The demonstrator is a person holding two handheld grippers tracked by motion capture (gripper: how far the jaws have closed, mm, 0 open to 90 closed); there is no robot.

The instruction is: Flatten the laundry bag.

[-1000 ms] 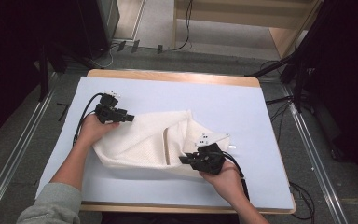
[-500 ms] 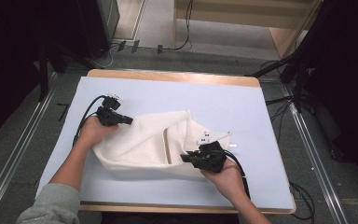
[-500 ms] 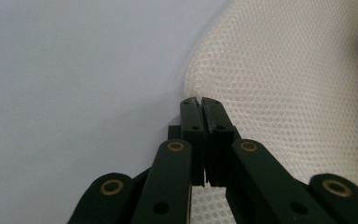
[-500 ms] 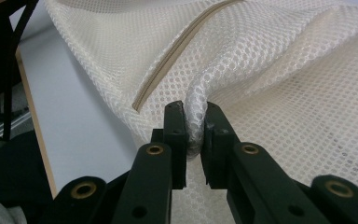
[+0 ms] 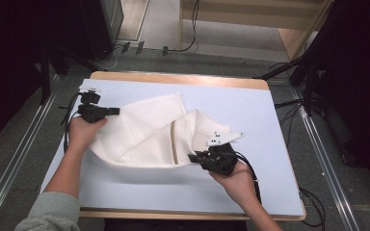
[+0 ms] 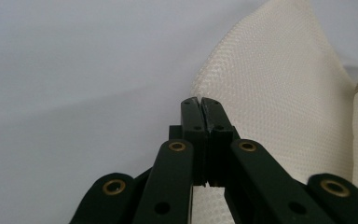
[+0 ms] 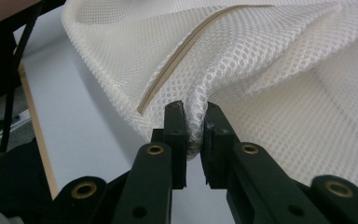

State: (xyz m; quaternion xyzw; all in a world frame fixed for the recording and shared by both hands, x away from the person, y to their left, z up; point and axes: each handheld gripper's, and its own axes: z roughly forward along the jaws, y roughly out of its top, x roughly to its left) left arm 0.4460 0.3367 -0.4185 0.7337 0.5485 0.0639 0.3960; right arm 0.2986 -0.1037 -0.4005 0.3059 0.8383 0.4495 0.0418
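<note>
The white mesh bag (image 5: 159, 134) lies crumpled across the middle of the light blue bench (image 5: 270, 110). The left gripper (image 6: 199, 100) has its jaws pressed together on a thin edge of the mesh at the bag's left corner; a sliver of fabric shows between the tips. They have just been closing. The right gripper (image 7: 195, 114) pinches a bunched fold of mesh near the bag's zip seam (image 7: 186, 46), its jaws held slightly apart by the fabric.

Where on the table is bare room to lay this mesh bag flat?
Bare table lies right of the mesh bag to the edge, plus a strip along the near edge. The middle is crowded: the bag stretches between the left gripper and right gripper.
</note>
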